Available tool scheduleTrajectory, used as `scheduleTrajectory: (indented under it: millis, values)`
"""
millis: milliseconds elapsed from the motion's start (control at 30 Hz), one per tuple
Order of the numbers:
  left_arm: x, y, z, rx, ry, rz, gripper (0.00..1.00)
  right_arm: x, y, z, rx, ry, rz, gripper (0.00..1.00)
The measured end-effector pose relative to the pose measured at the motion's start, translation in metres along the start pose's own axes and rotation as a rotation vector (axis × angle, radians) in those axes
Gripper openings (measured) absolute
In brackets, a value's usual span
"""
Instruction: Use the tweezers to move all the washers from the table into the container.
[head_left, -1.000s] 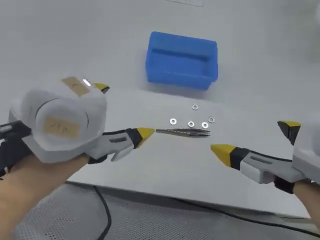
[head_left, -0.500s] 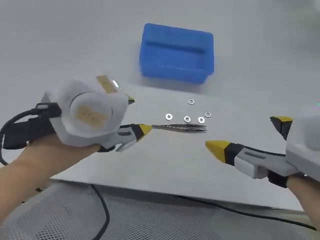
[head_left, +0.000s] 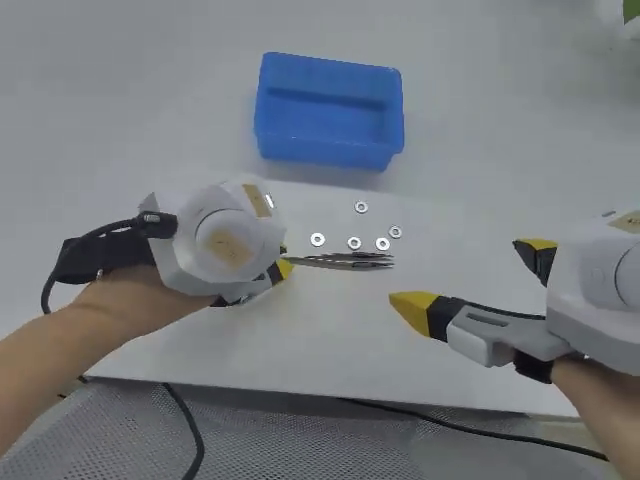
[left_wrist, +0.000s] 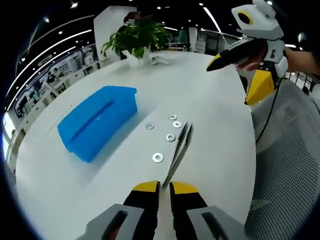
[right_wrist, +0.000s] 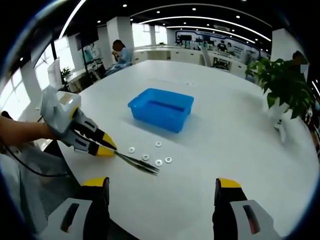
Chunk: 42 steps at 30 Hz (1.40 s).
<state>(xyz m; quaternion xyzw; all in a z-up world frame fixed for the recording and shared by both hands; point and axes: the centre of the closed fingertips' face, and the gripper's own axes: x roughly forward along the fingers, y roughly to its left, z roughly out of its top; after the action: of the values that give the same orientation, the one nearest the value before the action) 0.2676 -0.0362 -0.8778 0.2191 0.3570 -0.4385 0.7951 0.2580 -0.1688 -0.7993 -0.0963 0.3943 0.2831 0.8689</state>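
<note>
Steel tweezers (head_left: 340, 260) lie on the white table, points toward the right. My left gripper (head_left: 282, 266) is shut on their blunt end; in the left gripper view its jaws (left_wrist: 165, 187) pinch the tweezers (left_wrist: 179, 150). Several small washers (head_left: 354, 243) lie just beyond the tweezers, with one washer (head_left: 361, 207) nearer the blue container (head_left: 330, 110), which looks empty. My right gripper (head_left: 468, 272) hovers open to the right of the tweezers, holding nothing. From the right gripper view (right_wrist: 162, 183) I see the left gripper (right_wrist: 102, 147), tweezers (right_wrist: 137, 162), washers (right_wrist: 158, 162) and container (right_wrist: 161, 107).
The table's near edge (head_left: 300, 385) runs below both grippers, with a black cable (head_left: 190, 420) and grey mesh under it. A potted plant (right_wrist: 285, 80) stands on the table far beyond the container. A person (right_wrist: 120, 50) is at a distant desk.
My left gripper moved forward to the tweezers' blunt end and went from open to shut on it. The right gripper stayed open and near its place. The head view shifted.
</note>
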Motion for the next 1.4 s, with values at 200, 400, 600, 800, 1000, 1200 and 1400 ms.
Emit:
scheduleTrajectory:
  millis: [200, 400, 600, 800, 1000, 1200, 1400]
  values:
    - [-0.001, -0.004, 0.005, 0.059, -0.019, -0.037, 0.00, -0.001, 0.004, -0.001, -0.003, 0.002, 0.006, 0.85]
    - [-0.007, -0.016, 0.010, 0.103, -0.032, -0.076, 0.00, 0.001, 0.012, 0.001, -0.032, 0.005, 0.025, 0.84]
    - [-0.023, -0.030, 0.024, 0.080, -0.076, -0.089, 0.00, 0.005, 0.020, 0.000, -0.062, 0.003, 0.046, 0.82]
    - [-0.050, -0.047, 0.046, 0.096, -0.129, -0.084, 0.00, 0.005, 0.046, 0.007, -0.140, -0.012, 0.155, 0.67]
    - [-0.072, -0.059, 0.059, 0.133, -0.158, -0.102, 0.00, 0.014, 0.077, 0.005, -0.213, 0.026, 0.300, 0.38]
    - [-0.087, -0.071, 0.070, 0.175, -0.166, -0.147, 0.00, 0.014, 0.118, 0.001, -0.385, 0.044, 0.478, 0.24]
    - [-0.103, -0.080, 0.082, 0.242, -0.175, -0.181, 0.00, 0.008, 0.139, 0.011, -0.484, 0.008, 0.527, 0.20]
